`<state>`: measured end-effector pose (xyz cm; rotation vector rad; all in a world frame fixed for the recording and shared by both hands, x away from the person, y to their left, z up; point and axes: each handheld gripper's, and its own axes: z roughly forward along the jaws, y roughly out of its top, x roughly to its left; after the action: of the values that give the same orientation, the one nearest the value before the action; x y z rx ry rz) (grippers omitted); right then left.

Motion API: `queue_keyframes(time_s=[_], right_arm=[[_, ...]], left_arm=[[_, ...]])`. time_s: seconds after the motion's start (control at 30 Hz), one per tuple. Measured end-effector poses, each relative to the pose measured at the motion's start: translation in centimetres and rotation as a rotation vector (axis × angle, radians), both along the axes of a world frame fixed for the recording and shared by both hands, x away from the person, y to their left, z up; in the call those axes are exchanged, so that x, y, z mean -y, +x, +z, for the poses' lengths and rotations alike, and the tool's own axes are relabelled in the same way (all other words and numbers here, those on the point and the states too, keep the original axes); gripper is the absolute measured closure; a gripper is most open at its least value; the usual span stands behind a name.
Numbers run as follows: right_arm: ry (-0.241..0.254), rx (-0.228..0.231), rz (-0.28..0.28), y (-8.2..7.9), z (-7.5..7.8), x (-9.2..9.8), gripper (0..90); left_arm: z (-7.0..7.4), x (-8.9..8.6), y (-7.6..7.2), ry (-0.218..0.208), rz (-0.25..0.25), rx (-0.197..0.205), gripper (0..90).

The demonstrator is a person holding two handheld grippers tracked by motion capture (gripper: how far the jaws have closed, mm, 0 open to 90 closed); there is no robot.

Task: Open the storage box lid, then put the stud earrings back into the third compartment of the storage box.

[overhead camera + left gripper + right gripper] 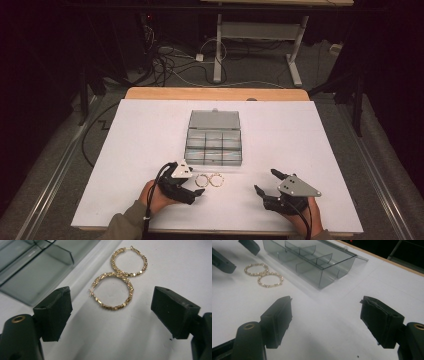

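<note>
Two gold hoop earrings (201,181) (216,179) lie side by side, touching, on the white board just in front of a clear smoke-grey compartment box (214,140) with its lid folded back. My left gripper (196,181) is low over the board at the left of the hoops, open, nothing between its jaws. In the left gripper view the nearer hoop (111,307) lies just beyond the open gripper (111,312), the other hoop (143,263) behind it. My right gripper (265,180) stands open to the right of the hoops, empty (325,312). In the right gripper view both hoops (269,286) lie at upper left.
The white board (140,135) covers a wooden table whose far edge (215,93) shows. The box's compartments (312,260) look empty. The left gripper's jaw tips (222,263) show at the top left of the right gripper view. Cables and a table frame lie on the floor beyond.
</note>
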<state>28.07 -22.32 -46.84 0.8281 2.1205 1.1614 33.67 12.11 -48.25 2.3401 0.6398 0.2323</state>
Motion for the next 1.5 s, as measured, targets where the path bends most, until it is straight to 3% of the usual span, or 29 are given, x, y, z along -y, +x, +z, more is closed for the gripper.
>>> queue_keyframes(time_s=[0.1,0.23,0.43,0.57,1.13,1.27,1.3,1.5], right_arm=[[-0.018,0.001,0.006,0.1,-0.2,0.1,27.3],[-0.047,-0.001,0.023,0.4,-0.5,-0.1,28.3],[-0.045,0.006,0.041,0.4,-0.5,-0.2,30.4],[-0.037,0.005,0.056,0.5,-0.5,-0.1,30.4],[-0.03,0.019,0.072,0.7,-0.5,-0.4,30.3],[-0.024,0.025,0.074,0.7,-0.4,-0.3,30.3],[-0.023,0.029,0.074,0.8,-0.4,-0.3,30.3],[-0.022,0.035,0.078,0.9,-0.3,-0.5,30.3]], left_arm=[[0.0,0.6,0.5,0.01,0.009,-0.001,15.4],[0.0,0.9,1.3,0.001,0.005,-0.037,17.3],[0.0,0.7,2.0,-0.01,-0.05,-0.032,28.3],[0.1,0.1,2.3,-0.022,-0.058,-0.033,40.7],[0.1,-0.7,1.2,-0.029,-0.058,-0.008,45.4],[0.3,-0.9,1.0,-0.037,-0.055,0.02,46.3],[0.4,-1.1,0.9,-0.041,-0.042,0.041,62.3],[0.3,-1.5,0.8,-0.037,-0.039,0.03,63.1]])
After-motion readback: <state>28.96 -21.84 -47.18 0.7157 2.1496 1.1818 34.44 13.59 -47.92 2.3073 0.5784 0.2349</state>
